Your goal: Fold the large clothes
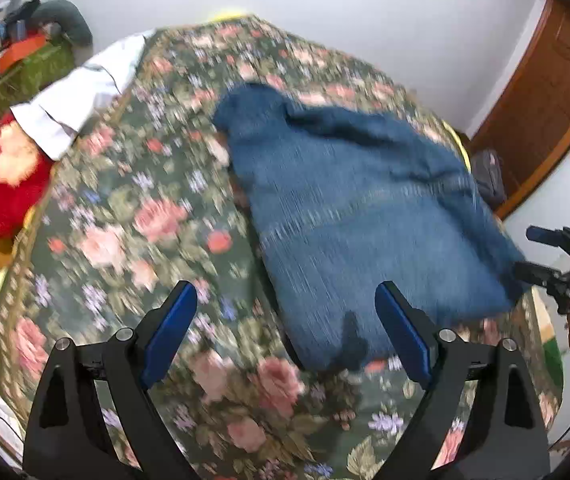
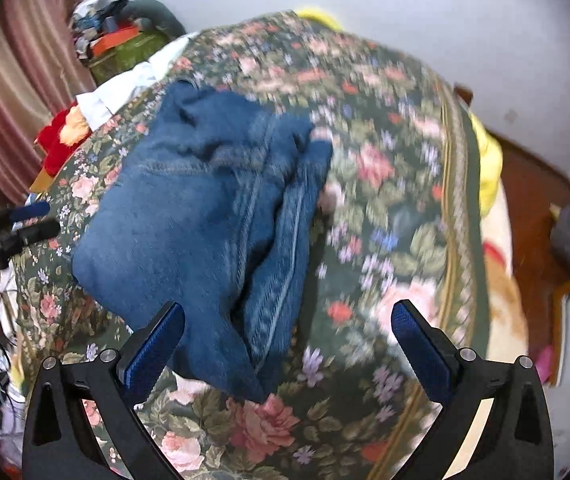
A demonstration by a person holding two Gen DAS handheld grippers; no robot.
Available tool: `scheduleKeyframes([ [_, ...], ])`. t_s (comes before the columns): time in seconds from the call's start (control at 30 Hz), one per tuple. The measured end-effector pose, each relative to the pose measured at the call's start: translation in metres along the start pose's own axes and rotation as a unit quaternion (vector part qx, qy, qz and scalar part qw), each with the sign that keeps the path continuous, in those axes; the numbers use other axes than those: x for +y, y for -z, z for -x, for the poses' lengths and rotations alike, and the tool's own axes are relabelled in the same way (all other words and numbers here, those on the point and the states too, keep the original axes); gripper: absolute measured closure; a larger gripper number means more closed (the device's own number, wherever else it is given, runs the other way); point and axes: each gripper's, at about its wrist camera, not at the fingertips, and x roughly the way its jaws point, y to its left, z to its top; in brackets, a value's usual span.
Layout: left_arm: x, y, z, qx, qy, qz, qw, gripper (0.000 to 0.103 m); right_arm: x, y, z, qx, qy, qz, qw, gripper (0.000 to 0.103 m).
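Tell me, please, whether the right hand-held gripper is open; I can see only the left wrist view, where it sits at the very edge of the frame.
Observer: Yes, the right hand-held gripper stands wide open, and its blue pads press on nothing.
Operator: Where does it point relative to the folded blue denim garment?
Observer: It points at the near end of the folded blue denim garment, whose narrow corner lies between the pads on the green floral bedspread.
Operator: Does that side show any layers?
Observer: Yes, stitched denim layers overlap along the garment's right edge.
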Motion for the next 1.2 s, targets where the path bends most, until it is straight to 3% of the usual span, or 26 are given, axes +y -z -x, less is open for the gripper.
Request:
scheduleKeyframes([
  [0.1,0.007,-0.016,0.005,-0.021,-0.013,0.005,0.9997,0.012,0.004,-0.015,0.006,-0.020,-0.002,0.009,1.000,0.000],
  [0.23,0.017,-0.033,-0.013,-0.017,-0.005,0.018,0.9997,0.012,0.005,-0.038,-0.002,-0.032,-0.024,0.005,0.999,0.000],
  [0.3,0.020,-0.036,-0.026,-0.001,0.011,0.028,0.9995,0.012,0.002,-0.045,-0.015,-0.022,-0.038,-0.004,0.999,0.000],
  [0.4,0.029,-0.039,-0.056,0.037,0.040,0.062,0.9966,0.012,-0.015,-0.056,-0.055,0.031,-0.065,-0.040,0.997,0.000],
  [0.47,0.039,-0.038,-0.076,0.063,0.057,0.099,0.9914,0.012,-0.028,-0.058,-0.079,0.068,-0.100,-0.073,0.990,0.000],
  [0.6,0.049,-0.031,-0.109,0.103,0.104,0.146,0.9785,0.012,-0.053,-0.059,-0.121,0.120,-0.209,-0.147,0.959,0.000],
  [0.77,0.053,-0.030,-0.134,0.115,0.148,0.169,0.9677,0.010,-0.044,-0.060,-0.147,0.137,-0.255,-0.138,0.947,0.000],
  [0.9,0.059,-0.031,-0.158,0.135,0.195,0.217,0.9467,0.009,-0.033,-0.063,-0.170,0.150,-0.270,-0.151,0.939,0.000],
  [1.07,0.061,-0.030,-0.182,0.144,0.241,0.269,0.9213,0.010,-0.029,-0.066,-0.173,0.140,-0.272,-0.163,0.938,0.000],
  [1.13,0.056,-0.030,-0.179,0.140,0.235,0.271,0.9229,0.014,-0.027,-0.065,-0.171,0.131,-0.274,-0.166,0.938,0.011],
  [1.2,0.047,-0.032,-0.169,0.130,0.214,0.253,0.9344,0.019,-0.025,-0.064,-0.162,0.123,-0.281,-0.172,0.936,0.027],
])
